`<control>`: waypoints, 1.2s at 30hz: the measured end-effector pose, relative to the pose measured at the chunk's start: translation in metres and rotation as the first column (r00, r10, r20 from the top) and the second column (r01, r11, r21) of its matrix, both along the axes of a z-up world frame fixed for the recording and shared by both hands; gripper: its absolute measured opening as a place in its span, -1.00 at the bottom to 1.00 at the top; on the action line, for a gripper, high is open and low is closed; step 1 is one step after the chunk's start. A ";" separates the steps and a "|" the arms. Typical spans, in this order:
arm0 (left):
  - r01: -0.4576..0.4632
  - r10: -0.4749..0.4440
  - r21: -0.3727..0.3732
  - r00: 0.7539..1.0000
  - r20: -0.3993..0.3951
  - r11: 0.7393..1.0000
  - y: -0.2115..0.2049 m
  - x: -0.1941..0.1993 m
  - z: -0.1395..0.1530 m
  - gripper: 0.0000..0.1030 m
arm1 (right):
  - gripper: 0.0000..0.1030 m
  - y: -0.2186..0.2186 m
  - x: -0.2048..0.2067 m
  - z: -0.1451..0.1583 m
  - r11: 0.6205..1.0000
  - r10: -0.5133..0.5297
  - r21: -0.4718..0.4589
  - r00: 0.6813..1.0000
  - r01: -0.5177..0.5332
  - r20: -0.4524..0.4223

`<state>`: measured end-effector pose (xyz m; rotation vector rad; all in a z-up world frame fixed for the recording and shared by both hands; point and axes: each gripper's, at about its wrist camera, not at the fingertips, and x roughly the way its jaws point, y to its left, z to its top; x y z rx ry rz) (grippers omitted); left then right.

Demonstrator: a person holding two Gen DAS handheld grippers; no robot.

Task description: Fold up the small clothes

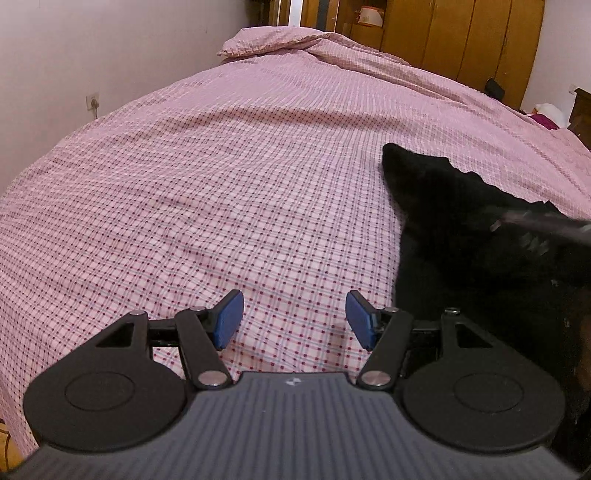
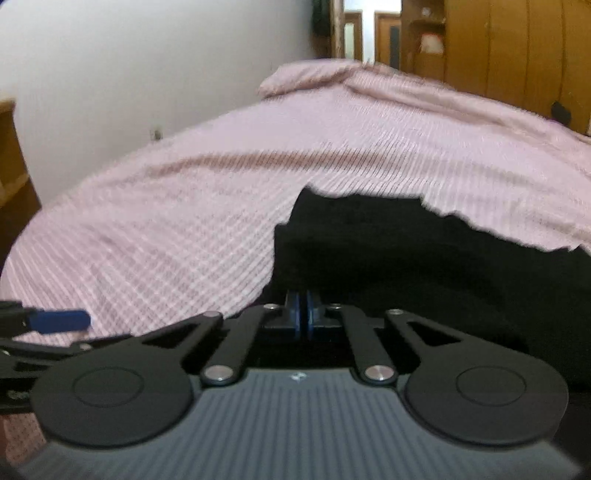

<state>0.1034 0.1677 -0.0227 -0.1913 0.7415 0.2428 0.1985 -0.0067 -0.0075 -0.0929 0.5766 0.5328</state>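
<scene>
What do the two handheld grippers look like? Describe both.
The left gripper and right gripper match: a ribbed grey body, round black discs at each side, black linkage arms on silver pins, and blue finger pads. No cables or sleeves show.

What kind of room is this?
Most likely a bedroom. A bed with a pink checked cover fills the view, a pillow lies at its far end, and wooden wardrobes line the back wall. A black garment lies on the bed.
</scene>
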 end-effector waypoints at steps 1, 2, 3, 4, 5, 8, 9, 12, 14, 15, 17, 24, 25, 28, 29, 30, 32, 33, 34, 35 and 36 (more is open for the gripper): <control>0.002 -0.002 -0.003 1.000 0.002 1.000 -0.001 0.000 0.001 0.30 | -0.89 -0.008 -0.002 0.007 1.000 -0.011 0.025 1.000 0.011 0.019; 0.004 -0.004 -0.005 1.000 0.003 1.000 -0.001 0.000 0.001 0.30 | -0.89 -0.017 -0.004 0.013 0.998 -0.025 0.052 0.999 0.023 0.031; 0.009 -0.009 -0.003 1.000 0.005 1.000 -0.003 0.000 0.002 0.30 | -0.90 -0.026 -0.005 0.020 0.996 -0.045 0.075 0.998 0.042 0.042; 0.012 -0.012 0.001 1.000 0.006 1.000 -0.005 0.000 0.003 0.30 | -0.90 -0.038 -0.006 0.028 0.993 -0.072 0.102 0.996 0.066 0.053; 0.016 -0.016 0.005 1.000 0.007 1.000 -0.007 0.000 0.003 0.30 | -0.90 -0.047 -0.006 0.033 0.989 -0.094 0.122 0.994 0.087 0.057; 0.030 -0.030 0.017 0.999 0.010 0.999 -0.013 0.002 0.006 0.30 | -0.90 -0.084 -0.004 0.045 0.967 -0.178 0.192 0.983 0.165 0.053; 0.034 -0.034 0.018 0.999 0.010 0.999 -0.015 0.002 0.006 0.30 | -0.90 -0.097 -0.003 0.049 0.959 -0.205 0.210 0.978 0.190 0.050; 0.046 -0.046 0.023 0.999 0.009 0.999 -0.022 0.004 0.008 0.30 | -0.90 -0.134 -0.004 0.052 0.935 -0.287 0.232 0.956 0.267 0.056; 0.056 -0.056 0.026 0.998 0.008 0.998 -0.027 0.006 0.009 0.30 | -0.90 -0.155 -0.003 0.049 0.919 -0.338 0.233 0.939 0.317 0.055; 0.063 -0.063 0.028 0.998 0.008 0.998 -0.030 0.007 0.009 0.30 | -0.90 -0.165 -0.003 0.046 0.910 -0.363 0.232 0.931 0.344 0.046; 0.075 -0.075 0.035 0.997 0.008 0.997 -0.036 0.008 0.010 0.30 | -0.90 -0.184 0.000 0.038 0.890 -0.409 0.229 0.912 0.393 0.023; 0.105 -0.106 0.055 0.994 -0.001 0.993 -0.050 0.012 0.011 0.30 | -0.89 -0.234 -0.002 -0.008 0.827 -0.520 0.192 0.849 0.528 -0.094; 0.109 -0.109 0.056 0.994 -0.004 0.992 -0.051 0.012 0.011 0.30 | -0.88 -0.239 -0.002 -0.015 0.824 -0.521 0.189 0.845 0.534 -0.116; 0.119 -0.119 0.063 0.993 -0.005 0.991 -0.056 0.012 0.012 0.30 | -0.85 -0.255 -0.003 -0.032 0.815 -0.539 0.153 0.829 0.558 -0.151; 0.121 -0.121 0.066 0.993 -0.005 0.990 -0.057 0.013 0.013 0.30 | -0.85 -0.260 -0.004 -0.035 0.816 -0.544 0.132 0.824 0.563 -0.158; 0.122 -0.122 0.069 0.993 -0.006 0.990 -0.058 0.013 0.013 0.30 | -0.84 -0.263 -0.006 -0.038 0.812 -0.555 0.108 0.815 0.574 -0.164; 0.123 -0.123 0.073 0.992 -0.009 0.990 -0.060 0.013 0.013 0.30 | -0.84 -0.268 -0.007 -0.042 0.799 -0.579 0.070 0.796 0.597 -0.176; 0.124 -0.123 0.073 0.992 -0.011 0.990 -0.061 0.014 0.013 0.30 | -0.84 -0.276 -0.009 -0.042 0.788 -0.591 0.074 0.784 0.612 -0.190; 0.124 -0.123 0.074 0.992 -0.012 0.990 -0.063 0.014 0.013 0.30 | -0.84 -0.284 -0.013 -0.040 0.773 -0.600 0.098 0.773 0.626 -0.208; 0.123 -0.122 0.074 0.992 -0.013 0.990 -0.064 0.014 0.013 0.30 | -0.83 -0.291 -0.016 -0.039 0.762 -0.600 0.130 0.768 0.634 -0.224; 0.121 -0.121 0.074 0.993 -0.012 0.990 -0.065 0.015 0.013 0.30 | -0.83 -0.297 -0.019 -0.035 0.754 -0.596 0.166 0.768 0.636 -0.235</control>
